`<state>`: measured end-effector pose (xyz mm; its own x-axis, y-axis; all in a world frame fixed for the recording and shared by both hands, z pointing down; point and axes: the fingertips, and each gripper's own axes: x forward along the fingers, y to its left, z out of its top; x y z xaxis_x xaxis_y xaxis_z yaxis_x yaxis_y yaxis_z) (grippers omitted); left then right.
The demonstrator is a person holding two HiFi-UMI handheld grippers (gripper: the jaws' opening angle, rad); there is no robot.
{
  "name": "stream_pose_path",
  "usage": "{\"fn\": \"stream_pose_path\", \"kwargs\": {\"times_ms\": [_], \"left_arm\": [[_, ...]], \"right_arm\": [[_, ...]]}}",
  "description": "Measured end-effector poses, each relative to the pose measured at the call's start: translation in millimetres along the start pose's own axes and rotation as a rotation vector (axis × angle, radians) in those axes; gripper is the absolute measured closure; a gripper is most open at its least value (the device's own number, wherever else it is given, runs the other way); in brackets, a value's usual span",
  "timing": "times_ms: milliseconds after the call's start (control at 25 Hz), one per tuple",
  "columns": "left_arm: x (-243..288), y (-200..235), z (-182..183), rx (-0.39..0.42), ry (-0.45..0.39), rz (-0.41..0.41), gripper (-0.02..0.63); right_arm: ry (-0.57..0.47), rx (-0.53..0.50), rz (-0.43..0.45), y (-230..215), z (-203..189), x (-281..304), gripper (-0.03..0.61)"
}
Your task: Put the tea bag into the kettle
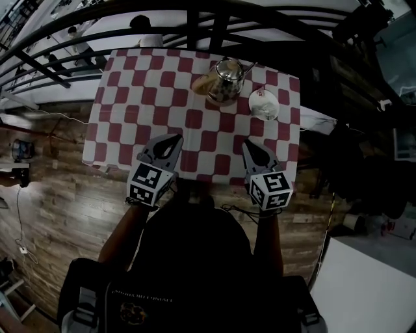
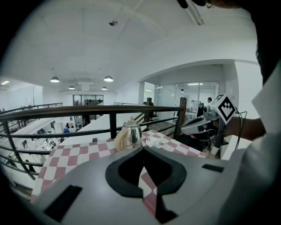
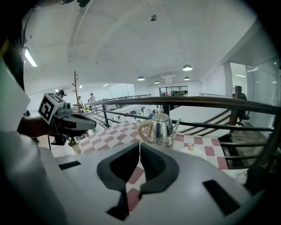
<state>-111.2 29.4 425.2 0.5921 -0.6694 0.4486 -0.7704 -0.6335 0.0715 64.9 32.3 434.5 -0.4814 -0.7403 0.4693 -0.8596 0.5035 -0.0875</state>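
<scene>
A shiny metal kettle with a pale handle and its lid on stands at the far middle of the red-and-white checked table. Just right of it lies a white saucer with the small tea bag on it. My left gripper and right gripper hover side by side over the table's near edge, both shut with nothing between the jaws. The kettle sits straight ahead of the left jaws. In the right gripper view the kettle is ahead of the shut jaws.
A black metal railing runs along the table's far side, with a drop to a lower floor behind it. Wooden floor lies left of and below the table. A dark frame stands to the right.
</scene>
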Motion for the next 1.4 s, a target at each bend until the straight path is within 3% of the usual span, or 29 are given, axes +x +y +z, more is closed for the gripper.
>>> {"fn": "stream_pose_path", "kwargs": {"times_ms": [720, 1400], "left_arm": [[-40, -92, -30, -0.013, -0.006, 0.048, 0.607], [-62, -132, -45, -0.015, -0.012, 0.058, 0.607]], "right_arm": [[-0.024, -0.056, 0.071, 16, -43, -80, 0.561], [-0.051, -0.082, 0.089, 32, -61, -119, 0.562]]}}
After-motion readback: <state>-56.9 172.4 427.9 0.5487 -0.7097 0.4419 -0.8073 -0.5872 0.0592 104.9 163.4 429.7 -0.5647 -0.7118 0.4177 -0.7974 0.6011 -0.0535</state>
